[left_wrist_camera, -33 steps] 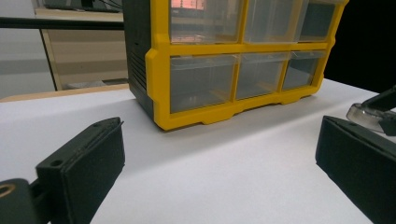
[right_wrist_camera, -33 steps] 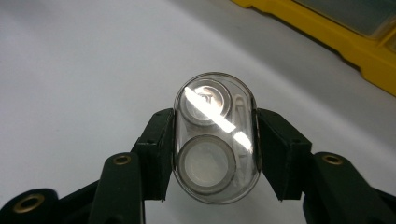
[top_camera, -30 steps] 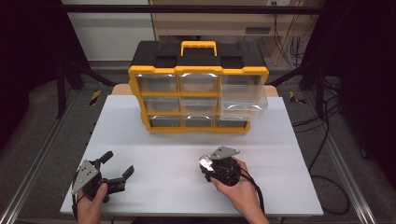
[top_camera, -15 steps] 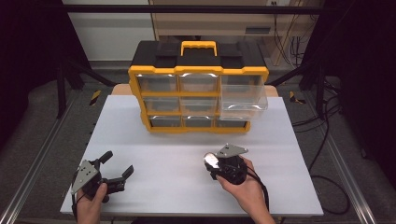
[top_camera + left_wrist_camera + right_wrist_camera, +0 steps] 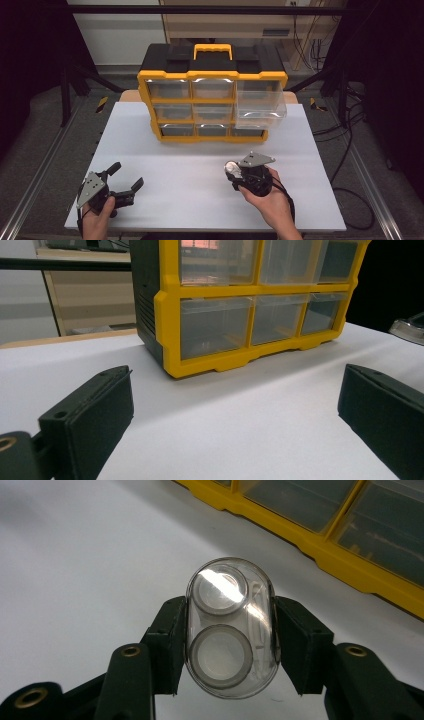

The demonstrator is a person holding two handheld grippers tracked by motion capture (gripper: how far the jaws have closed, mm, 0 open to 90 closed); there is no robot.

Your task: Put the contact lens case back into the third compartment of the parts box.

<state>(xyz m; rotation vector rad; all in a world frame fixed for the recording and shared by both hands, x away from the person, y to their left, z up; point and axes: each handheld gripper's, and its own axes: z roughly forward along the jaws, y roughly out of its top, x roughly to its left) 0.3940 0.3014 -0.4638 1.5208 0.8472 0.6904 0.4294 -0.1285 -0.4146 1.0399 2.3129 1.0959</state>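
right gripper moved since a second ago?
Yes. In the high view the right gripper, shut on a clear capsule, has shifted right and slightly toward the yellow organizer. The table is the fixed reference.

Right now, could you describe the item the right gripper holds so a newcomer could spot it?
In front of the yellow drawer organizer, on the white table, the right gripper clamps a clear oval case. Unlike the organizer's drawers, it is small, rounded and shows two round wells.

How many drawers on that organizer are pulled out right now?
1. The drawer on the right side of the yellow organizer, in the upper rows, juts forward. The other eight fronts sit flush in the high view; none looks hidden.
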